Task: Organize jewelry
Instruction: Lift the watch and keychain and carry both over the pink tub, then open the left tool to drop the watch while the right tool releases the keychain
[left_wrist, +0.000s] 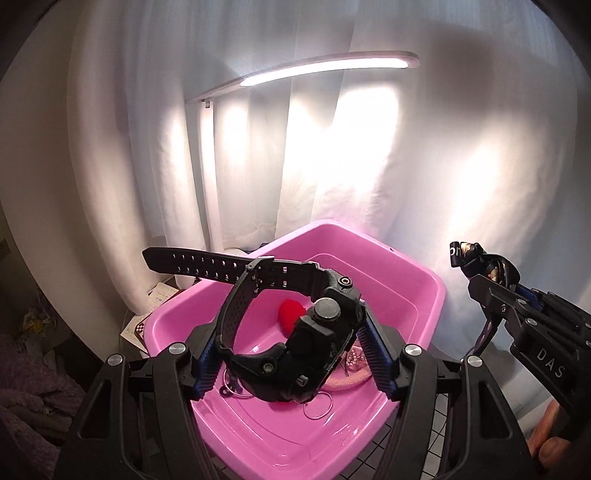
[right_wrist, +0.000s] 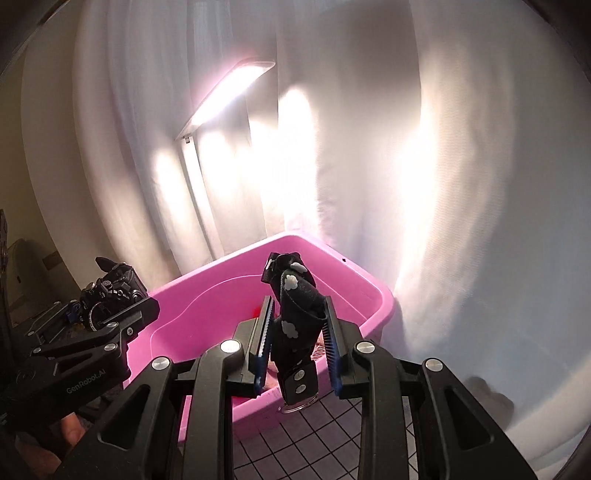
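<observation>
White curtains (left_wrist: 424, 166) hang behind everything, lit by a long lamp (left_wrist: 325, 68) on a slim stand. In front of them a pink plastic tub (left_wrist: 417, 295) sits on a table covered with a pale cloth marked in a dark grid (right_wrist: 314, 439).

The left tongs (left_wrist: 291, 343) are clenched on a chunky black watch (left_wrist: 314, 332), its case pinched between the blue ribbed pads, the perforated strap looped up and sticking out to the left above the tub. Seen from the right side, the watch (right_wrist: 110, 295) in the left tongs (right_wrist: 107, 306) is held near the tub's left rim.

The right tongs (right_wrist: 295, 332) grasp a black strap with small white cloud shapes (right_wrist: 295, 310); it stands up between the pads, and its lower end with metal snaps and a ring hangs down over the near rim of the tub (right_wrist: 373, 291). From the left view the same strap (left_wrist: 476, 262) pokes out of the right tongs (left_wrist: 487, 288), to the right of the tub and apart from it.

Inside the tub lie a red fuzzy heart (left_wrist: 290, 312), a thin wire hoop (left_wrist: 317, 406), and a pinkish band with beads (left_wrist: 351, 369), partly hidden behind the watch. A fingertip (left_wrist: 550, 450) shows at the lower right edge.
</observation>
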